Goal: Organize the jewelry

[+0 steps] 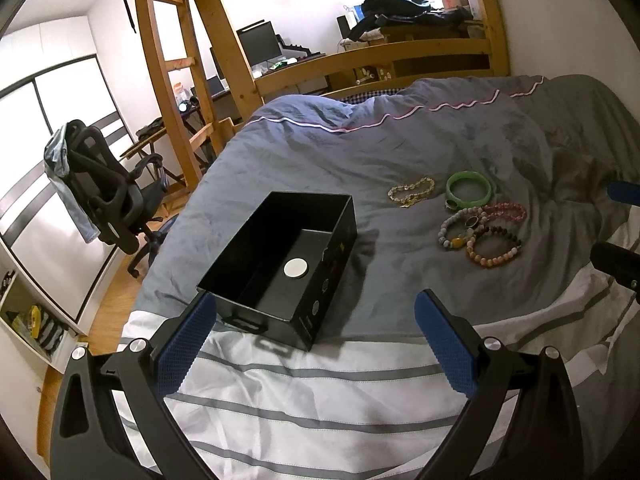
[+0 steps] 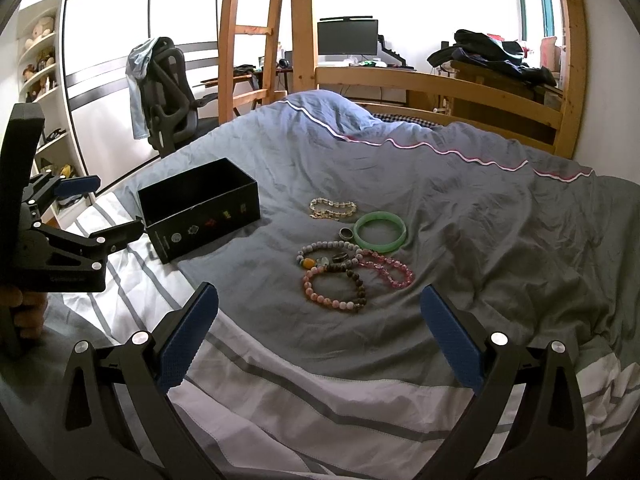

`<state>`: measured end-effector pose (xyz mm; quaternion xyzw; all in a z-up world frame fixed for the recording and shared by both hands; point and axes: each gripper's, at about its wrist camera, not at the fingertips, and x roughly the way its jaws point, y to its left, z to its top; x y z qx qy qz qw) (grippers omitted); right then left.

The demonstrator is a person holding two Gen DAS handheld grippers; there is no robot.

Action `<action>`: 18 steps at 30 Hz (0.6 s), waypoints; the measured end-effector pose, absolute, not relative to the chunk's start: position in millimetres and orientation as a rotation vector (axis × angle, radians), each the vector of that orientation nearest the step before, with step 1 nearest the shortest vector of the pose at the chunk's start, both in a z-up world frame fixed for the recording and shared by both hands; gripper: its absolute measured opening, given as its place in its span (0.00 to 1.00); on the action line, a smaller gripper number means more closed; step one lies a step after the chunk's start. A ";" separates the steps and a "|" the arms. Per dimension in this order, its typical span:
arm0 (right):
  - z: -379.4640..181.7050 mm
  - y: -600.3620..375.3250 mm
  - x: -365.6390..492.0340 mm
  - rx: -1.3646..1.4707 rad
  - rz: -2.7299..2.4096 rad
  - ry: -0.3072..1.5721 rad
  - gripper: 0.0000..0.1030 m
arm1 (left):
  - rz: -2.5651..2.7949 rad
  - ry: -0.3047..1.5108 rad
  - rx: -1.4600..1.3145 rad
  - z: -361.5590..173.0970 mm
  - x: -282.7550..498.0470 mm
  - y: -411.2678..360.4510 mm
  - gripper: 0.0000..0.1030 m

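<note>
Your right gripper [image 2: 318, 332] is spread wide and empty, its blue ribbed pads [image 2: 186, 340] framing the lower middle of the right wrist view, just short of the beaded bracelets [image 2: 340, 276]. Your left gripper [image 1: 314, 344] is also spread and holds nothing, its left pad close beside the near corner of the black box [image 1: 280, 264] in the centre of the left wrist view.

For the first pick, the green bangle [image 2: 381, 231] looks the easiest: smooth, rigid and clear of the tangle. Come down with one pad inside the ring and one outside, and close gently, since it is probably slippery. The bead strands overlap, so take the pink-and-brown loop nearest you by one edge and lift slowly.

The quilt [image 2: 460, 240] is soft and creased, so press lightly. The gold chain [image 2: 333, 208] lies limp in the upper part of the cluster; two small rings [image 2: 346, 234] sit among the beads. The box is stiff, open-topped card with a white disc [image 1: 296, 269] inside.
</note>
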<state>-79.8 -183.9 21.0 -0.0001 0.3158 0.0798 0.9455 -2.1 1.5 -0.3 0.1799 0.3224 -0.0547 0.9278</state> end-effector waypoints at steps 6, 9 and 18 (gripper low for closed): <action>21.9 -182.6 -78.8 -0.002 0.161 0.645 0.97 | -0.113 0.661 0.359 0.2 -1.8 2.3 0.95; 19.9 -183.1 -79.2 -0.003 0.162 0.646 0.97 | -0.114 0.662 0.363 0.0 -2.1 2.2 0.95; 20.4 -182.5 -78.9 -0.003 0.161 0.648 0.97 | -0.114 0.661 0.360 0.7 -1.9 3.1 0.95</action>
